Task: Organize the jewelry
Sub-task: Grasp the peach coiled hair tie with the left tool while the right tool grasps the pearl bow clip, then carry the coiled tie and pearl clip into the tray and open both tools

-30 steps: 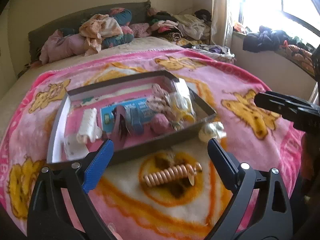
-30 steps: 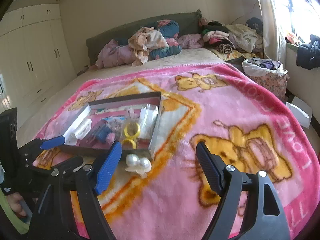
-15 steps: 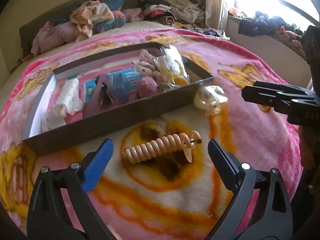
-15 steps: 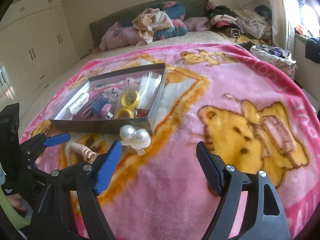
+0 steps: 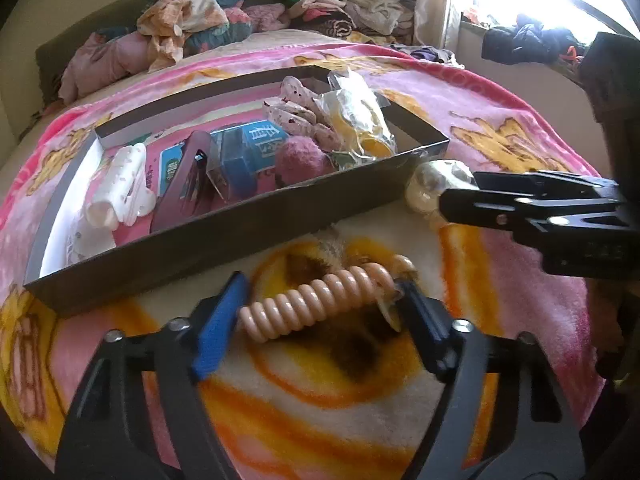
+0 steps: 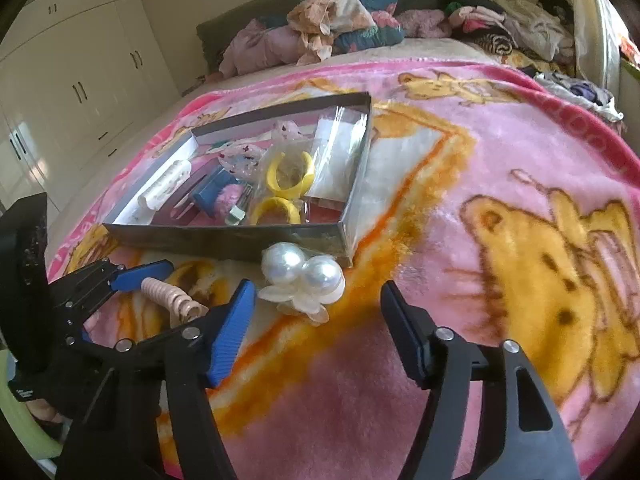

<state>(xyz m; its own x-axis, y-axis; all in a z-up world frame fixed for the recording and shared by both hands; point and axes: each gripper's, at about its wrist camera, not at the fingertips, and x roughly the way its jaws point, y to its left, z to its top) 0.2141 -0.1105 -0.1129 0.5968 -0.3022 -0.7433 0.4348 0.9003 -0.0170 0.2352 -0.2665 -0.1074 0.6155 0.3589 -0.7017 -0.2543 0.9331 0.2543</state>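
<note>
A peach spiral hair clip lies on the pink blanket, in front of a shallow dark tray. My left gripper has closed its jaws onto the clip's two ends. The clip also shows in the right wrist view. A pearl hair clip lies by the tray's near right corner. My right gripper is open just in front of the pearl clip, not touching it. The tray holds a white claw clip, yellow bangles in plastic and other accessories.
The pink cartoon blanket covers the bed. Piles of clothes lie at the headboard. White wardrobes stand at the left. A window sill with dark clothes is at the right.
My left gripper moved forward and down and closed around the peach spiral clip. My right gripper moved closer to the pearl clip, staying open.
</note>
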